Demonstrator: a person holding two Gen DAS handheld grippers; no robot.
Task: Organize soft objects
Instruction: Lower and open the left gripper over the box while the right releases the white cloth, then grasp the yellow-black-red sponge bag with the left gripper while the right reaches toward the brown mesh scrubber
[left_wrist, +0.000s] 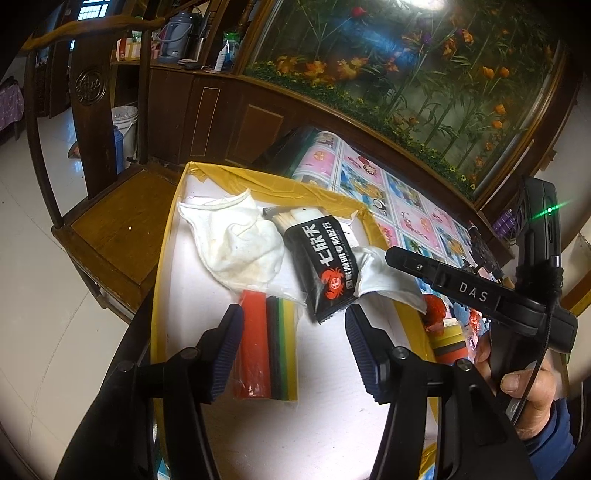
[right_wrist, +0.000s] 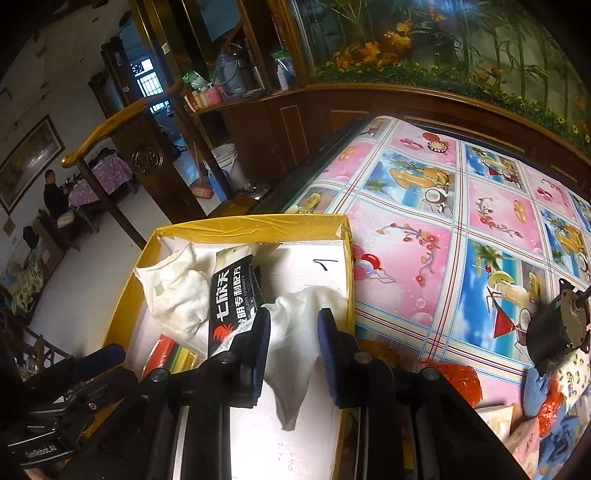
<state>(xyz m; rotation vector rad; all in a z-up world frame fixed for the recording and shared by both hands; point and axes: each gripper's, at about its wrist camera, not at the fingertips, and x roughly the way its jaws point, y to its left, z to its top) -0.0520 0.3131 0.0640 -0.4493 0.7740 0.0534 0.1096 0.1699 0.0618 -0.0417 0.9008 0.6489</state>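
Black crab-logo packet (left_wrist: 322, 267) in box (right_wrist: 255, 223); "DAS" on right tongs (right_wrist: 293, 332); both tongs released.

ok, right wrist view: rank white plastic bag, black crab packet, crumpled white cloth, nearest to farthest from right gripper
1. White plastic bag: between the fingers of the right gripper, jaws open, in the yellow-walled box.
2. Black crab packet: just left of the left finger.
3. Crumpled white cloth: further left, past the packet, toward the box's left wall.

Box (left_wrist: 173, 236) – cardboard, glossy yellow tape on the rim. Rag (left_wrist: 240, 240) – soft white cloth, stained. Black packet (left_wrist: 325, 266): shiny plastic film. Bench cover (right_wrist: 461, 229) glossy vinyl. Chair (left_wrist: 110, 221) varnished wood.
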